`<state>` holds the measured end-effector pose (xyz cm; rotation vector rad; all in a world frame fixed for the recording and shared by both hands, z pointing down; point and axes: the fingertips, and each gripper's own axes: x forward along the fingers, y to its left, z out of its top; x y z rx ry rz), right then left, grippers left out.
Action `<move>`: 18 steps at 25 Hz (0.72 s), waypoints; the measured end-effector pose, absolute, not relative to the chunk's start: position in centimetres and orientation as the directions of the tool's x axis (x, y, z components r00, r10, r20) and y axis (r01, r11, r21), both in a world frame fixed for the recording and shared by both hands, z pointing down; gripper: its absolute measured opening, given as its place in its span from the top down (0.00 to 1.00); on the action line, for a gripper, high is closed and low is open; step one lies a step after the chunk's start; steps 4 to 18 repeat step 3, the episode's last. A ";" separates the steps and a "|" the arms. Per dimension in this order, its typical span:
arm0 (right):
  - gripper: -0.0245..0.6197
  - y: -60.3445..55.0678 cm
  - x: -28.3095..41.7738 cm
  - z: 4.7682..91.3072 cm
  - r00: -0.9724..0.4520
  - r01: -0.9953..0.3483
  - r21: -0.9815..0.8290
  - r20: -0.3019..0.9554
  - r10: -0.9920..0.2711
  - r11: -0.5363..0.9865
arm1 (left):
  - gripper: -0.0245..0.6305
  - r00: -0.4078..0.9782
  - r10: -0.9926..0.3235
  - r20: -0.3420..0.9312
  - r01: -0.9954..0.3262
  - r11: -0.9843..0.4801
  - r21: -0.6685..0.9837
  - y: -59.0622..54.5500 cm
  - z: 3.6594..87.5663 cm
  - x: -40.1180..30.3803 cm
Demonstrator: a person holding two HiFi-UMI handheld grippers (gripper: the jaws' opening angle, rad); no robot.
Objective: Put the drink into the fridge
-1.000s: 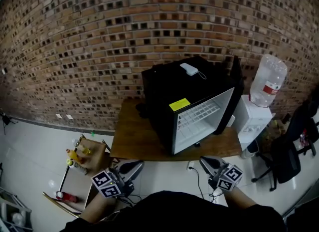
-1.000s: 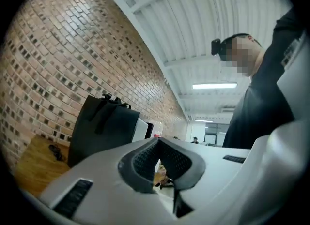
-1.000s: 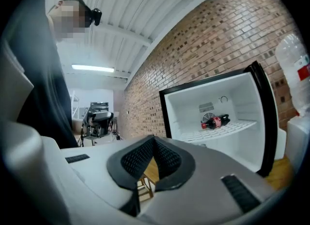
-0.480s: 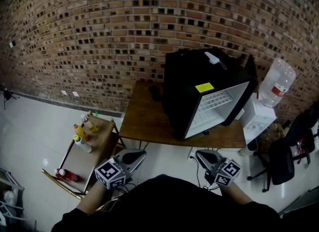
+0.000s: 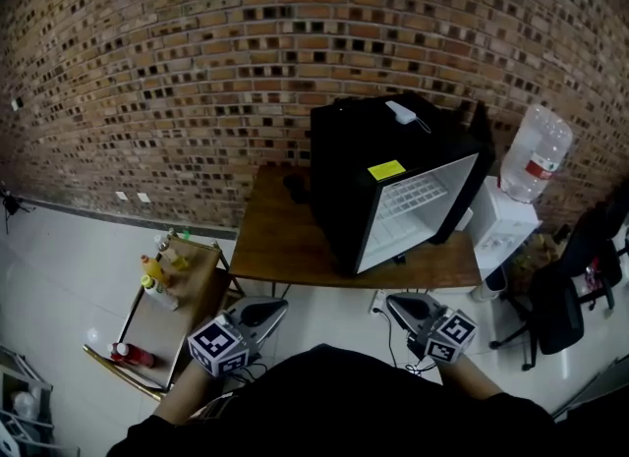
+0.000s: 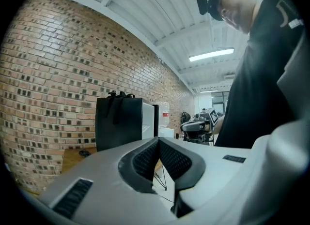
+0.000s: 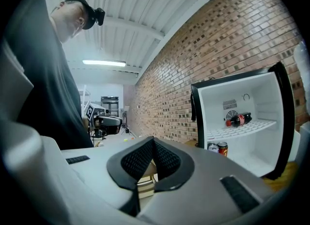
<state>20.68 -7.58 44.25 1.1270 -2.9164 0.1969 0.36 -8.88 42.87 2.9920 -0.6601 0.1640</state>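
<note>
Standing well back from the fridge (image 5: 344,180), door swung open, on the wooden bench (image 5: 280,244). Holding left gripper (image 5: 275,308) and right gripper (image 5: 395,301) low by the body, both aimed roughly toward that bench. Reading the left fingers (image 6: 145,160) as clenched tip to tip with nothing between; same for the right fingers (image 7: 138,160), clenched on nothing. Seeing drinks grouped on the low bench (image 5: 167,317) at far left, well apart from the fridge: orange bottle (image 5: 151,270) in a small cluster at the far end, red bottle (image 5: 128,354) lying at the near end. Cannot tell the intended drink among them. Noting in the right gripper view a cola bottle (image 7: 237,119) lying on the wire shelf (image 7: 242,128) and two cans (image 7: 222,148) on the cabinet floor below. Judging progress: door open and shelf space free, so access sorted; no drink in either grip, so the transfer itself not yet begun. Left to do, by estimate: reach to the low bench, grasp a bottle, carry across, set inside, possibly shut the door.
</note>
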 end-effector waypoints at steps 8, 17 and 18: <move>0.96 -7.7 21.3 44.1 -0.737 -0.675 -0.103 0.052 -0.673 0.731 | 0.96 0.901 -0.413 0.130 -0.423 -0.904 0.059 -9.0 43.3 0.6; 0.96 -7.7 21.3 44.1 -0.737 -0.675 -0.103 0.052 -0.673 0.731 | 0.96 0.901 -0.413 0.130 -0.423 -0.904 0.059 -9.0 43.3 0.6; 0.96 -7.7 21.3 44.1 -0.737 -0.675 -0.103 0.052 -0.673 0.731 | 0.96 0.901 -0.413 0.130 -0.423 -0.904 0.059 -9.0 43.3 0.6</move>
